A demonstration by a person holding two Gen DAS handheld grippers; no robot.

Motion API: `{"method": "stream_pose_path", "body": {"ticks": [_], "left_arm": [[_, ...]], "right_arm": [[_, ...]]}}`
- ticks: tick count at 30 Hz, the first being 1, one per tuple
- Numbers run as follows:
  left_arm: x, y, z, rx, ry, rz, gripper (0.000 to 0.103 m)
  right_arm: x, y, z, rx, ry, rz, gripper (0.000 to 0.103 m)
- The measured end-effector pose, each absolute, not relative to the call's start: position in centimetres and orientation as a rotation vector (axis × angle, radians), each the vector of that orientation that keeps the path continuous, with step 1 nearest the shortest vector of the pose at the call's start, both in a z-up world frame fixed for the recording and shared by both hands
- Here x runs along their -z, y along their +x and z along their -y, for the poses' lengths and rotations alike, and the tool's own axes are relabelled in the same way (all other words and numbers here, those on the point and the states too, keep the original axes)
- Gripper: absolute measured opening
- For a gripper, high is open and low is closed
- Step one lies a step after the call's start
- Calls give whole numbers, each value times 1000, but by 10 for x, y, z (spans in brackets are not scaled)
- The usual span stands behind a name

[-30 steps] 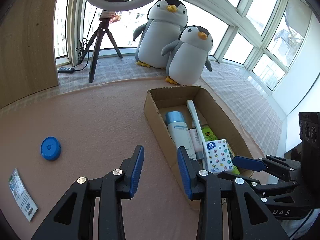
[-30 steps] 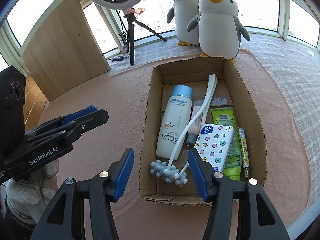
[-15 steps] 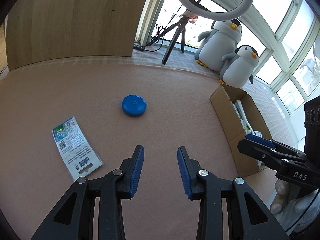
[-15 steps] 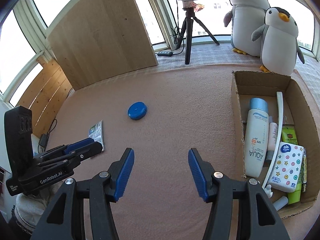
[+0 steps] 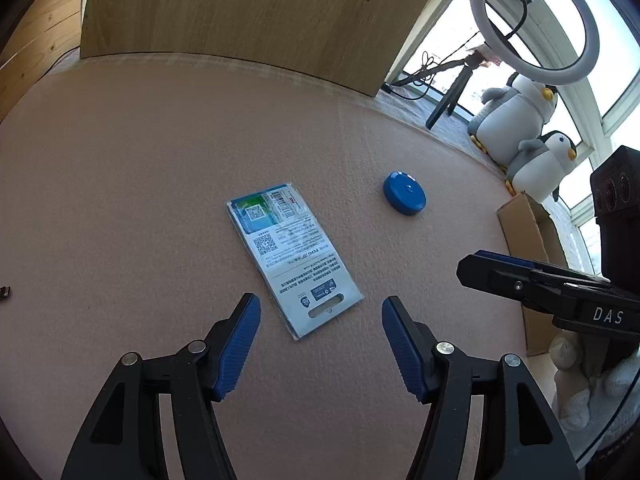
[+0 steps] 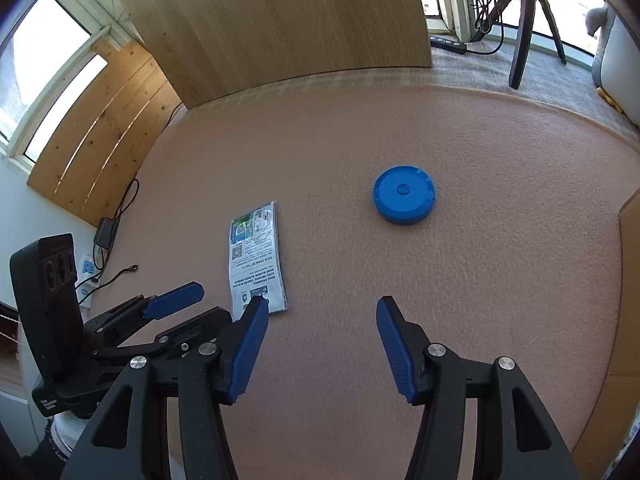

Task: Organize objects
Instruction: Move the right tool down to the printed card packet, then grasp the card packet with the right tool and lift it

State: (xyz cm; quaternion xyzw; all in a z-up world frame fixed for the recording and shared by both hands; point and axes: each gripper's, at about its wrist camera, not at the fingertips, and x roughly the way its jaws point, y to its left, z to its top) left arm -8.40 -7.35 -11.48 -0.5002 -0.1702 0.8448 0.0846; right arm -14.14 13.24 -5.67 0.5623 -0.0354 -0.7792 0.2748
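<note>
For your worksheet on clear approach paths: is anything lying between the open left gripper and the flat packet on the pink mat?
Nothing visible does. The left gripper is open, and the packet lies flat just ahead of its fingertips with only bare mat between. The blue disc sits off to the right, apart from the packet.

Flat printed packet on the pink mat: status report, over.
Left gripper open, lined up on flat printed packet. Right gripper open, empty. Nothing in the way.
</note>
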Motion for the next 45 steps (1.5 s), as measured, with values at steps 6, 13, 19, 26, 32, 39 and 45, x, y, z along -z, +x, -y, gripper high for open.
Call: {"method": "stream_pose_path", "body": {"ticks": [6, 13, 19, 26, 32, 39, 45], "left_arm": [[131, -91, 85, -2467, -1514, 577, 67], [139, -100, 84, -2446, -1519, 599, 66], [140, -106, 84, -2435, -1513, 575, 59], [141, -109, 81, -2412, -1505, 565, 44], [137, -106, 77, -2416, -1497, 546, 44], [122, -99, 63, -2435, -1465, 486, 44], [106, -93, 43, -2432, -1432, 438, 44]], "right_arm": [[77, -156, -97, 2014, 1556, 108, 52], [94, -169, -72, 1954, 1592, 86, 44], [101, -177, -63, 1932, 1605, 51, 32], [102, -173, -51, 1924, 1597, -5, 22], [98, -168, -55, 1934, 1581, -5, 21], [85, -161, -72, 1969, 1534, 9, 21], [70, -151, -100, 2002, 1504, 79, 21]]}}
